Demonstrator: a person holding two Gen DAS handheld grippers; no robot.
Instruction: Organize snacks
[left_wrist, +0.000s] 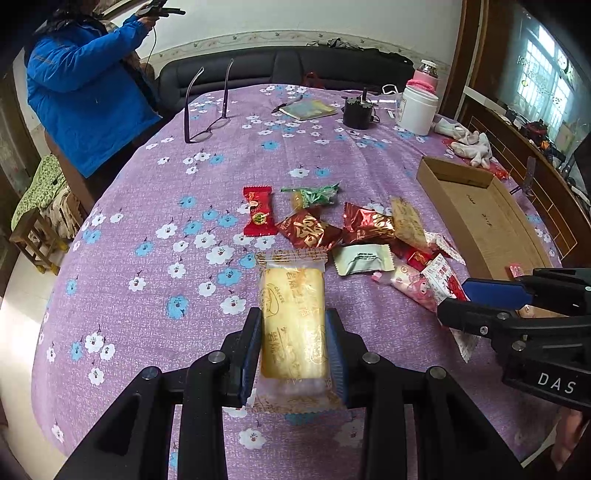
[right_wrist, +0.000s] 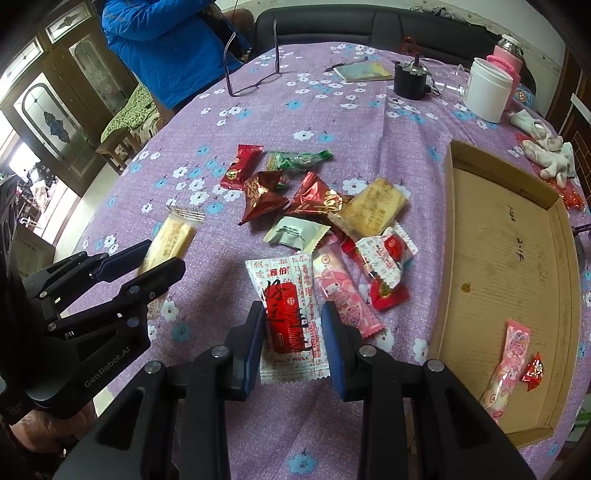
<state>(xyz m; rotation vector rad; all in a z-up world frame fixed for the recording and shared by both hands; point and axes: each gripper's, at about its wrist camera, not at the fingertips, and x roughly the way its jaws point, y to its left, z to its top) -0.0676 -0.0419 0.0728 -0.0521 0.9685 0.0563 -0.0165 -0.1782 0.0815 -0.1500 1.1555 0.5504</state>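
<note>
My left gripper is shut on a yellow cheese biscuit packet, held just above the purple flowered tablecloth. My right gripper is shut on a white packet with a red bar inside. In the right wrist view the left gripper stands to the left with the yellow packet in its pads. Several loose snacks lie ahead: a red candy, a green one, red foil packs, a pale sachet and a pink packet.
A shallow cardboard box lies at the right, holding a pink packet and a small red one. Further back are glasses, a notebook, a black motor, a white jar and white gloves. A person in a blue jacket stands far left.
</note>
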